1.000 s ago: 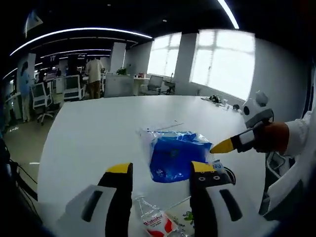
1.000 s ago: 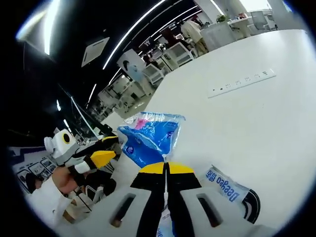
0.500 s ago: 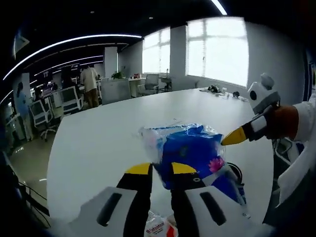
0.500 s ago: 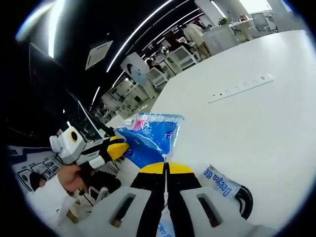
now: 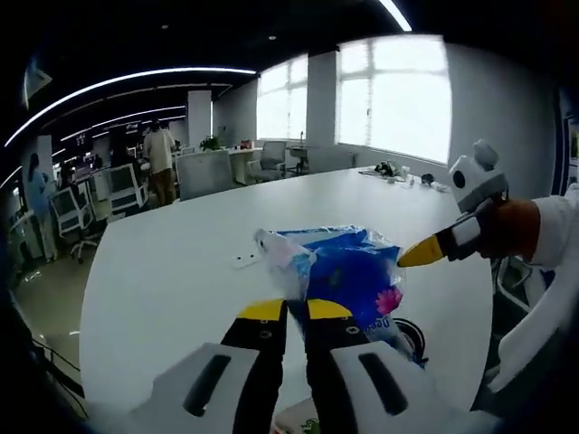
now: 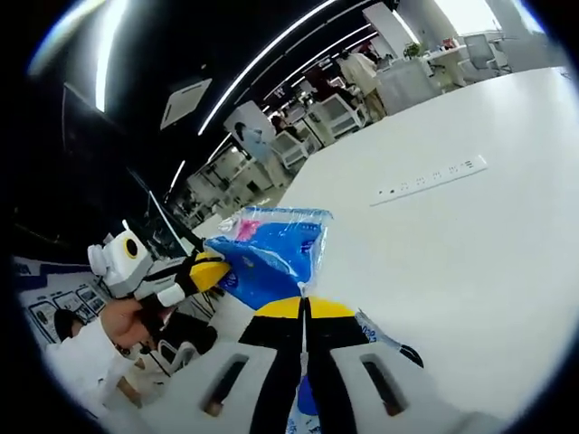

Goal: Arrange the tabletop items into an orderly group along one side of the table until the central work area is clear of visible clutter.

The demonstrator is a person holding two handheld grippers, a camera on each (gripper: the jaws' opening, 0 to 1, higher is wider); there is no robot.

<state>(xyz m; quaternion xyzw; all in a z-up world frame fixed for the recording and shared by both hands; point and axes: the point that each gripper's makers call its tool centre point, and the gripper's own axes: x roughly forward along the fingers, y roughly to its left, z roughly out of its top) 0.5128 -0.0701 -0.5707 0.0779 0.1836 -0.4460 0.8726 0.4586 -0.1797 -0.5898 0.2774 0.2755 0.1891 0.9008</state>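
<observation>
Overhead, light strips (image 5: pixel 136 77) above white table (image 5: pixel 172 262).

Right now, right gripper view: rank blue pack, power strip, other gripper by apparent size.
1. Blue pack, largest.
2. Left gripper, a bit smaller; both sit near the camera, so the ranking is unsure.
3. Power strip, smallest as seen, but it lies farther off on the table.

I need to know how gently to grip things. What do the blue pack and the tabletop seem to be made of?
The blue pack looks like thin glossy plastic film: it crinkles, shines, and has a clear gathered end. The tabletop looks like smooth white laminate, softly reflecting window light; its core cannot be judged.
</observation>
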